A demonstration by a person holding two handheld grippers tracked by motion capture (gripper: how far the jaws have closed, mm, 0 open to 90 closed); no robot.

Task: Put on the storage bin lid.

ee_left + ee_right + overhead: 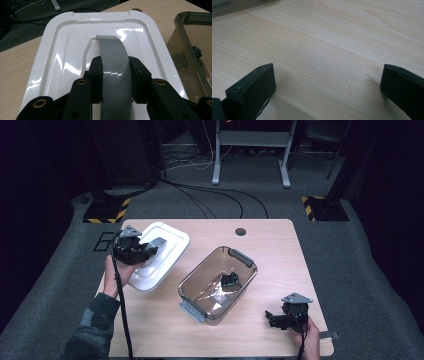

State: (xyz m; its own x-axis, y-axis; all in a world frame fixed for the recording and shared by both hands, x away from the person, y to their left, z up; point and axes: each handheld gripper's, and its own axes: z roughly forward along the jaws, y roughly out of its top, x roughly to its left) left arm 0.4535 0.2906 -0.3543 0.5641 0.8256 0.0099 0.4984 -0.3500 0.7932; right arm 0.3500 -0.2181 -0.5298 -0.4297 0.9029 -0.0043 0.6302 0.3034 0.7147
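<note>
1. In the left half of the high view, the white lid (159, 255) is held by the left hand-held gripper (150, 251); whether its near edge rests on the bench (280, 250) cannot be told.
2. In the left gripper view, the jaws are seen closed tight on the grey handle (113, 72) that arches over the middle of the lid (62, 62), one pad on each side of the strap.
3. The clear container (218, 285) stands open at the centre of the frame, just right of the lid, with grey latches at its two ends and a small dark object (231, 280) inside.
4. The right hand-held gripper (274, 318) is held low at the lower right of the frame, well apart from the container; in the right gripper view its jaws (329, 87) stand wide apart over bare wood, with nothing between them.
5. The step in hand is judged to be the carrying of the lid by its handle.
6. The next move, if closing is intended, calls for the lid to be brought rightwards over the container, levelled, and lined up with the rim before being lowered.
</note>
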